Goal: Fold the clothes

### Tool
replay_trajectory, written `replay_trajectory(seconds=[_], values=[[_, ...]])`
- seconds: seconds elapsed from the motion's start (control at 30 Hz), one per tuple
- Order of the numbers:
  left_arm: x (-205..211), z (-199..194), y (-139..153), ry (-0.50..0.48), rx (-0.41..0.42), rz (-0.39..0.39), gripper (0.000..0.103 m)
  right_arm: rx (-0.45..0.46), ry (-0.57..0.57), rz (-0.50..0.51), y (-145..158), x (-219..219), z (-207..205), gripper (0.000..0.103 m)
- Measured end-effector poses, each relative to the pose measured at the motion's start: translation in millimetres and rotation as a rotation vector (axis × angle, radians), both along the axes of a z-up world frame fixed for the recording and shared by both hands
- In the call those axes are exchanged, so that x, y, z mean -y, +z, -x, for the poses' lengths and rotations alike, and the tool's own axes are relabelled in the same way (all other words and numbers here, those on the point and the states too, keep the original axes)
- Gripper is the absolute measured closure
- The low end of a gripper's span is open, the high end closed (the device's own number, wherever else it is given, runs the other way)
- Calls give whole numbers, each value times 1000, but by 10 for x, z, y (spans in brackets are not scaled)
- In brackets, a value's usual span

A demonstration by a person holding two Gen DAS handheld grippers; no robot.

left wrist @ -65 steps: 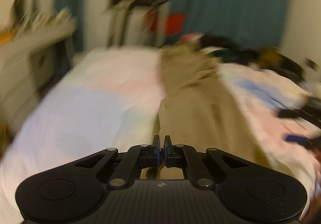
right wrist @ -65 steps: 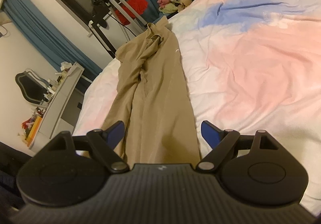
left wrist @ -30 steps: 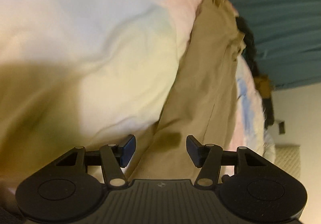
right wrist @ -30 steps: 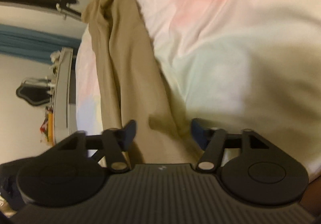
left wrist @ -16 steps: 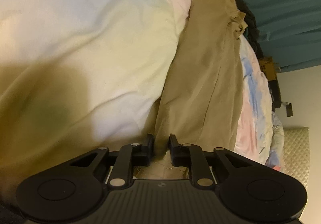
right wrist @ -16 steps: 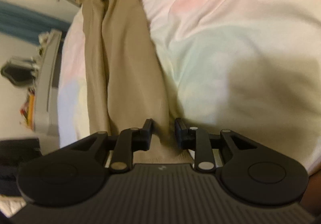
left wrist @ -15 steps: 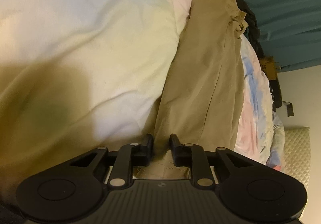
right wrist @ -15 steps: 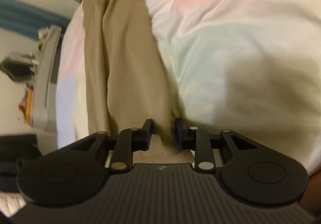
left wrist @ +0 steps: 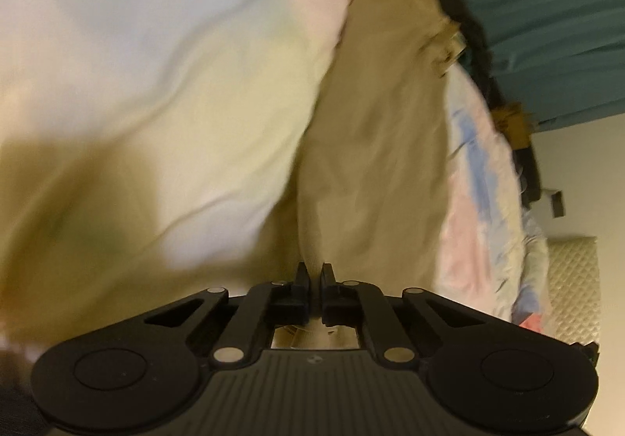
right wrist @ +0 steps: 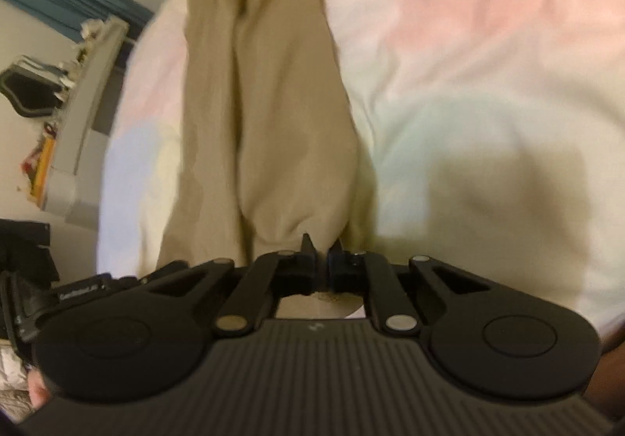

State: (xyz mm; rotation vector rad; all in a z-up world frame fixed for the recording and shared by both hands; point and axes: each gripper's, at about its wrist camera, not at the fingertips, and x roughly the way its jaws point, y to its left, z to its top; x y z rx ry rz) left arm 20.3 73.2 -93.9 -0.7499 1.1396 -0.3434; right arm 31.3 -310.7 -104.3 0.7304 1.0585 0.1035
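One pair of tan trousers (left wrist: 375,147) lies lengthwise on the bed, stretching away from both cameras toward the far edge, where the waist end is bunched. The near end of the cloth is gathered up at the two grippers. The left gripper (left wrist: 315,276) has its jaws pressed nearly together, with a narrow fold of the tan cloth pinched between the pads. The right gripper (right wrist: 322,246) is likewise clamped tight on the near edge of the trousers (right wrist: 265,92), the cloth puckering just ahead of its tips. Under the trousers is one bedspread (left wrist: 164,57) in pale pink, blue and yellow patches. Past the bed hangs a teal curtain (left wrist: 547,6); a grey desk (right wrist: 84,92) stands in the right wrist view.
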Motion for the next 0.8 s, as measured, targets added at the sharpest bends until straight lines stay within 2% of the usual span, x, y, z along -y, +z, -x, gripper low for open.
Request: replay_trajectory(seconds=[0.1, 0.27, 0.33, 0.4, 0.5, 0.6, 0.73, 0.8], values=[[-85, 2, 422, 11, 78, 35, 99, 86, -24, -28, 377, 129, -26, 95], [-141, 70, 1166, 29, 217, 81, 99, 259, -56, -59, 1216, 352, -55, 95], [-93, 159, 1333, 16, 239, 67, 99, 322, -53, -60, 1496, 420, -19, 95], [-40, 248, 1482, 1, 256, 50, 99, 354, -47, -52, 1625, 446, 58, 95], [-65, 500, 1607, -31, 264, 9, 99, 357, -26, -30, 1613, 404, 252, 95], [-105, 825, 1556, -75, 242, -17, 99, 337, 4, -16, 1538, 433, 544, 95], [-113, 1151, 1231, -133, 166, -25, 99, 273, 41, -33, 1244, 390, 862, 95], [-100, 1159, 1035, -147, 137, -15, 99, 242, 46, -57, 1085, 404, 1002, 95]])
